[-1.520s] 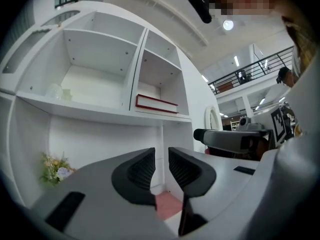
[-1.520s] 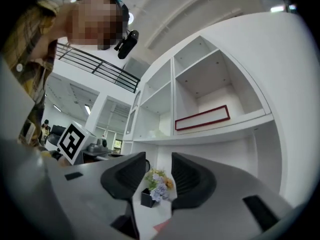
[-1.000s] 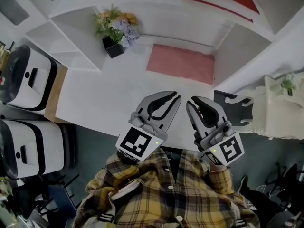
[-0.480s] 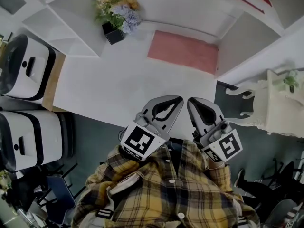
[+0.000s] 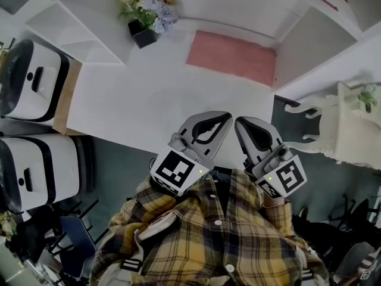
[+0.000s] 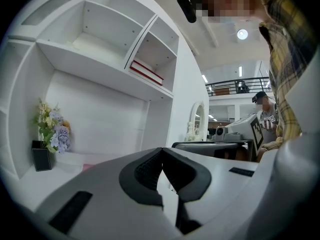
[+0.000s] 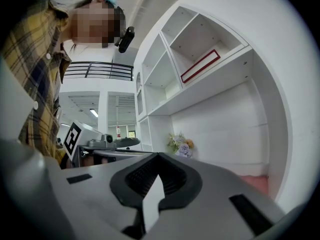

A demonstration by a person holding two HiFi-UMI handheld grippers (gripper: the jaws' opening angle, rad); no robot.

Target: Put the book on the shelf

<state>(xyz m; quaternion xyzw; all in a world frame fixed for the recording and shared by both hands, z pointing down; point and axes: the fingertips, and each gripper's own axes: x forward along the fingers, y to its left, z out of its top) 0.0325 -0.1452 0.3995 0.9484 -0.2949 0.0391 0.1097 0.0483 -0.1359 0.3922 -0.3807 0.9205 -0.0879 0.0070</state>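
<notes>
From where I stood, the left gripper [image 5: 225,118] and right gripper [image 5: 240,121] hung at the worktop's [image 5: 137,106] near edge, jaws closed on nothing, while the red book [image 6: 147,73] lay flat on the upper shelf [image 6: 115,66], lengthwise along its front, well above and nearer the right one.

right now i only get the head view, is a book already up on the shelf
Observer: yes, a red book lies flat in an upper compartment.
Operator: is the compartment left of it taken
Observer: no, the wider compartment holds nothing.
Operator: grippers empty
Observer: the left gripper and right gripper are both shut on nothing.
</notes>
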